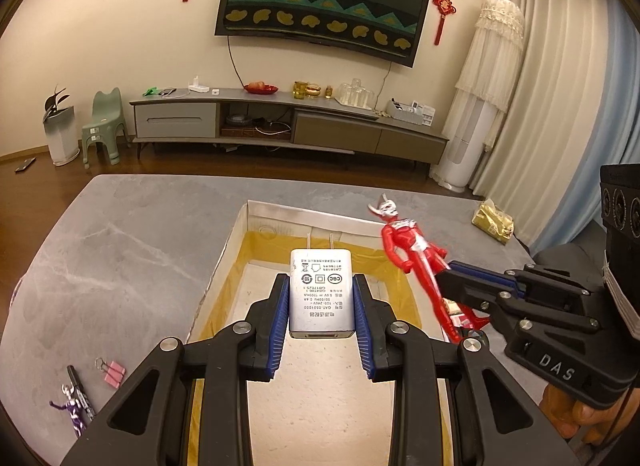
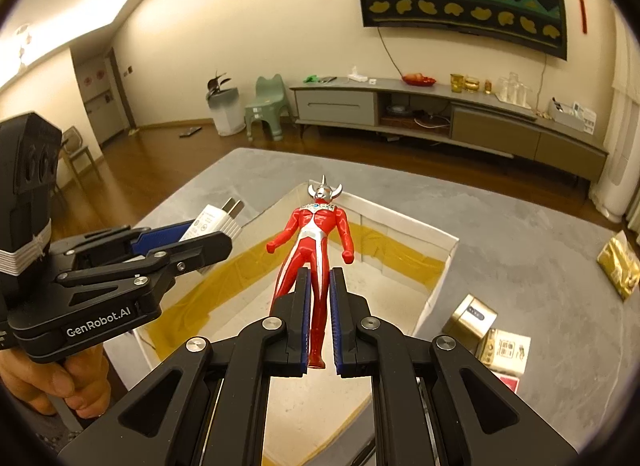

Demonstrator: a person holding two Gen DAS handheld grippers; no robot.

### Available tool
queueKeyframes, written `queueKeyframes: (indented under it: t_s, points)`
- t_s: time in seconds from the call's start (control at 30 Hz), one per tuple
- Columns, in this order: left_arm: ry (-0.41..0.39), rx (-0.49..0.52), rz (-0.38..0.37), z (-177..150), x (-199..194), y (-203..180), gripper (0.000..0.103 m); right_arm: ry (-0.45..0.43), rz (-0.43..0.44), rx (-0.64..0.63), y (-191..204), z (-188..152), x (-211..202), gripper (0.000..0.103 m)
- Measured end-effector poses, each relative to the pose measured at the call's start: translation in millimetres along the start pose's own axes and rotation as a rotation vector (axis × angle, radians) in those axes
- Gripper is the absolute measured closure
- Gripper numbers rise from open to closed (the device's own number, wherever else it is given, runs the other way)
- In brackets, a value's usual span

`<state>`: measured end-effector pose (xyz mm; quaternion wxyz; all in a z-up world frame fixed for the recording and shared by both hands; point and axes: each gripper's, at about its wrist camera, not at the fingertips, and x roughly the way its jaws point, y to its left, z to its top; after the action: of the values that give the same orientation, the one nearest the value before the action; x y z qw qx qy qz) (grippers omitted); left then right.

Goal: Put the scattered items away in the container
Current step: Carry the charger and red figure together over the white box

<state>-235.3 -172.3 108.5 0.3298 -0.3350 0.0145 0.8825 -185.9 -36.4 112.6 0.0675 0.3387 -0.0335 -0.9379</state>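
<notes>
L gripper [image 1: 321, 298] pinching charger [image 1: 321, 294] | R gripper [image 2: 320, 318] pinching figure [image 2: 314, 250] | both hovering over box [image 1: 240, 225] | risk: figure's legs probably slipping, thin grip

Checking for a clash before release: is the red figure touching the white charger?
Apart. The left wrist view shows box interior between the red figure and the white charger.

My left wrist camera looks forward along its gripper [image 1: 321, 286], close above the open box [image 1: 256, 221] on the worktop [image 1: 120, 234], facing the TV wall. My right wrist camera looks likewise from the right. Both views share box, worktop and each other's gripper.
</notes>
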Motion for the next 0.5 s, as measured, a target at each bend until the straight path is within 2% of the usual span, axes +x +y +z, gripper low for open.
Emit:
queueKeyframes:
  t_s: [0.5]
  points:
    - [0.103, -0.036, -0.011, 12.0, 44.9, 20.1, 0.072, 0.117, 0.03, 0.027, -8.4, 10.0, 48.3, 0.094]
